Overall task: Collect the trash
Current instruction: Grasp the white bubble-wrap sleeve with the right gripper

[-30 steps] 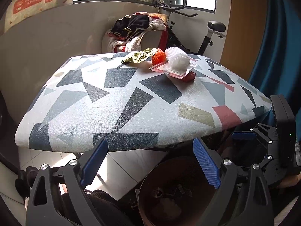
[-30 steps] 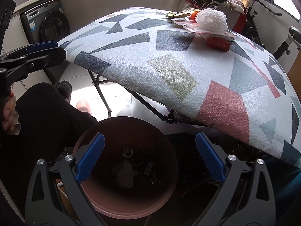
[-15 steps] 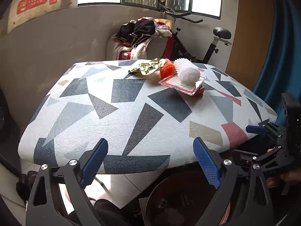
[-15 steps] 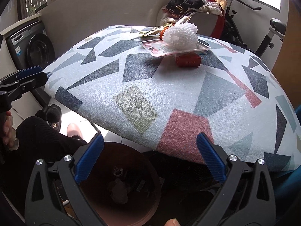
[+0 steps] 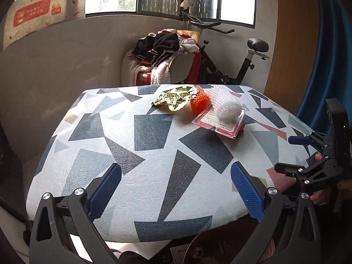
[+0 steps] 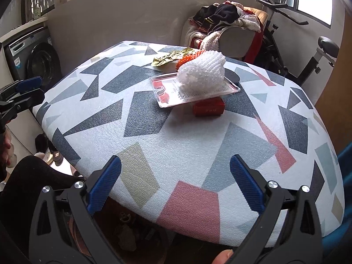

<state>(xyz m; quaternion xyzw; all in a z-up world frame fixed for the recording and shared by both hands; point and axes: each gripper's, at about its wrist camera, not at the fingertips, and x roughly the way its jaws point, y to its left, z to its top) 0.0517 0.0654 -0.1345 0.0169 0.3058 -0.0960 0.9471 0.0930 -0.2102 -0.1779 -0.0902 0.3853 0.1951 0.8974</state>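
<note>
Trash lies at the far side of the patterned table: a crumpled gold wrapper, an orange foam net, a white foam net on a clear plastic blister pack, and a small red box. My left gripper is open and empty over the near table edge. My right gripper is open and empty over the near right edge. A brown bin sits below the table edge with scraps inside.
A chair piled with clothes and an exercise bike stand behind the table. A washing machine is at the left. A blue curtain hangs at the right. The other gripper shows at each view's side.
Both grippers have risen from over the brown bin below the table edge to above the tabletop, now facing the trash pile. Both stay open and empty.
</note>
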